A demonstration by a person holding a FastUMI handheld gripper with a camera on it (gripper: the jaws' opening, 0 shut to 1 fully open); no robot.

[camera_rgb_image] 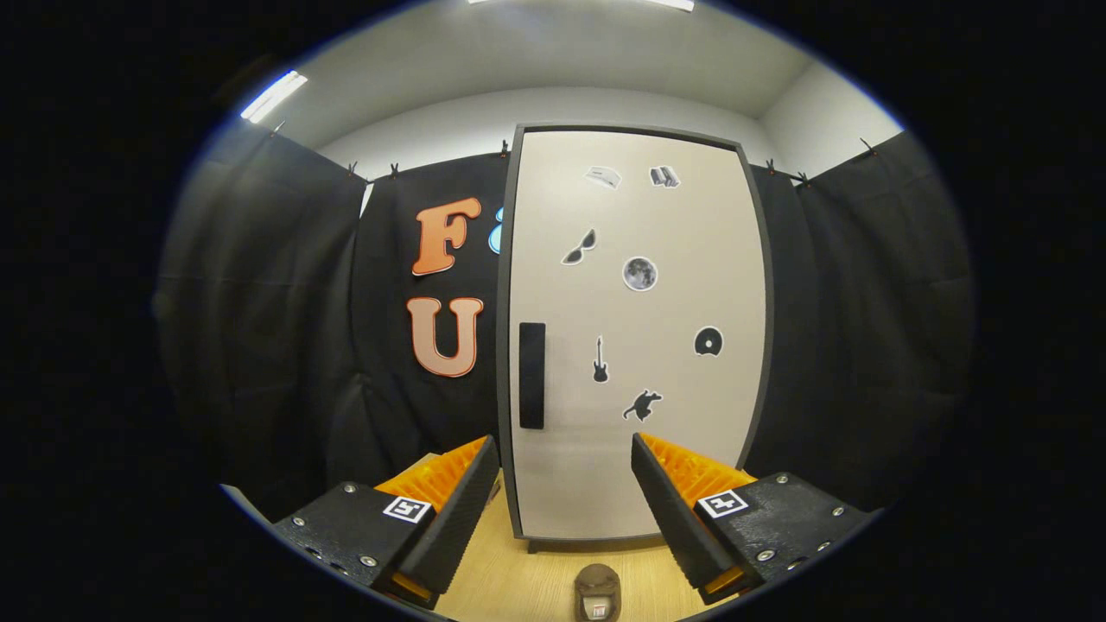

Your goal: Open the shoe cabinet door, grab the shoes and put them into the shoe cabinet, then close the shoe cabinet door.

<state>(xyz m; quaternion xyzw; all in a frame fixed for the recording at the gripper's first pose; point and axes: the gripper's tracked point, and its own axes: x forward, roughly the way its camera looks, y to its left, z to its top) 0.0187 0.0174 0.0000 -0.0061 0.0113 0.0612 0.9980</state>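
The shoe cabinet stands straight ahead, its pale door shut in a dark frame, with several small stickers on it. A black vertical handle sits near the door's left edge. My gripper is open and holds nothing; its fingers frame the door's lower part from a short distance back. A brown shoe lies on the wooden floor between and below the fingers, toe toward the cabinet, only partly visible.
Black cloth walls close in the booth left, right and behind the cabinet. The light wooden floor runs from the fingers to the cabinet's base. White wall and ceiling lights show above.
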